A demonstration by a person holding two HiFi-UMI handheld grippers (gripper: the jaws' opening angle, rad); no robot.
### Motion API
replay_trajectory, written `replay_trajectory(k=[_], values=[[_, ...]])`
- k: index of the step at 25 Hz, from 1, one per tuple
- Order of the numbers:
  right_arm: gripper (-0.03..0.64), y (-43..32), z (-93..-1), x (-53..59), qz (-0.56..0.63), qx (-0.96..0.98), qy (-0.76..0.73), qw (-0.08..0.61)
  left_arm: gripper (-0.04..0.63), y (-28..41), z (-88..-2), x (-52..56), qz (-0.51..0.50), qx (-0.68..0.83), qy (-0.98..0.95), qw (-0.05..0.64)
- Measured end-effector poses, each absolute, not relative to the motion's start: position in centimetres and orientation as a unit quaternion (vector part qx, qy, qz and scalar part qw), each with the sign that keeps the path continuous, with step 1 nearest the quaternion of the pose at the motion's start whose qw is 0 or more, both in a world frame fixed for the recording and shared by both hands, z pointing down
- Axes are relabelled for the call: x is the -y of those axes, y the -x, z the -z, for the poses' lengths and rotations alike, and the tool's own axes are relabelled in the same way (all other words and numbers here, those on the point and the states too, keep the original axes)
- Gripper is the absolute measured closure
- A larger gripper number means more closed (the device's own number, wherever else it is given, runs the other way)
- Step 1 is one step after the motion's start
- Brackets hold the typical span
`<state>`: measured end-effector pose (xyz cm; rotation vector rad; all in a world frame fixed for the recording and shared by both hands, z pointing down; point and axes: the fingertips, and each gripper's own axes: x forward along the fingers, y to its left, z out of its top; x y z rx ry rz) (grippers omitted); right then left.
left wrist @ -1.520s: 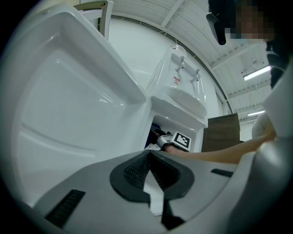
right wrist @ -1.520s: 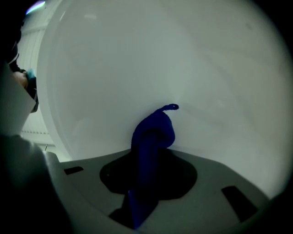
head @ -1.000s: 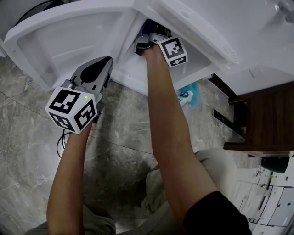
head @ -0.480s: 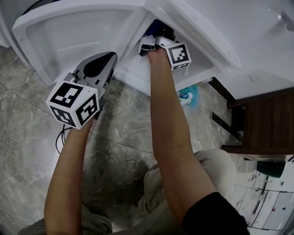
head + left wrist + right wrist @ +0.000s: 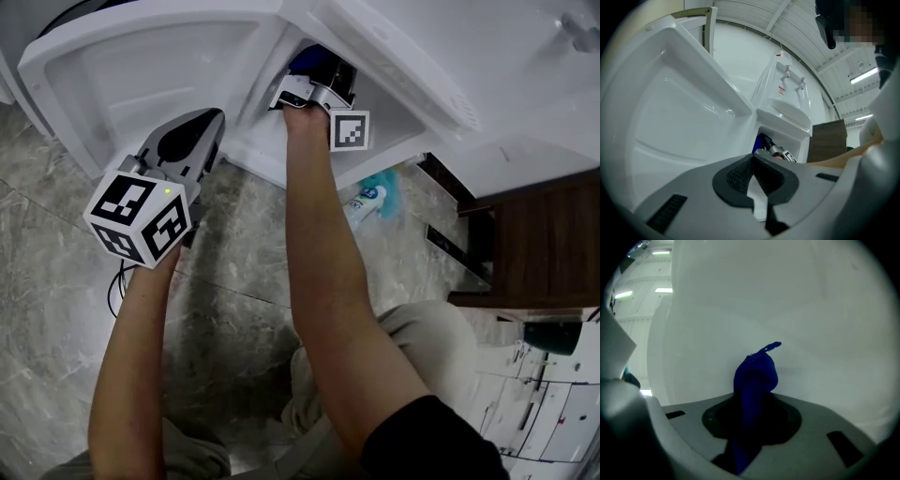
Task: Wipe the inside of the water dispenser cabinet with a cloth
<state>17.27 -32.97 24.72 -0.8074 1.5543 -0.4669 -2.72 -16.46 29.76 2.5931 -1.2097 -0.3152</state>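
The white water dispenser's lower cabinet stands open, its door swung out to the left. My right gripper reaches into the cabinet opening, shut on a blue cloth. In the right gripper view the bunched cloth sticks out past the jaws of the right gripper and presses against the white inner wall. My left gripper hangs outside in front of the door, shut on nothing. From the left gripper view the blue cloth shows inside the opening.
A teal-capped bottle lies on the grey stone floor below the cabinet. A dark wooden cabinet stands at the right. A cable loops on the floor at the left. The dispenser's taps sit above the opening.
My right gripper has shifted a little left inside the cabinet with the cloth, and its marker cube has turned. The left gripper has barely moved.
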Motion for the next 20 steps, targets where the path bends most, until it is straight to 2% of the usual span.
replay_trajectory(k=[8,20], values=[[0.531,-26.4,-24.7,30.2,0.157,-0.541,0.341,0.753,0.588,4.3,-30.0,15.8,0.113,0.425,-0.888,0.138],[0.531,-28.4,-24.8,30.6,0.157,-0.524,0.326,0.771,0.588,3.9,-30.9,15.8,0.107,0.427,-0.886,0.144]])
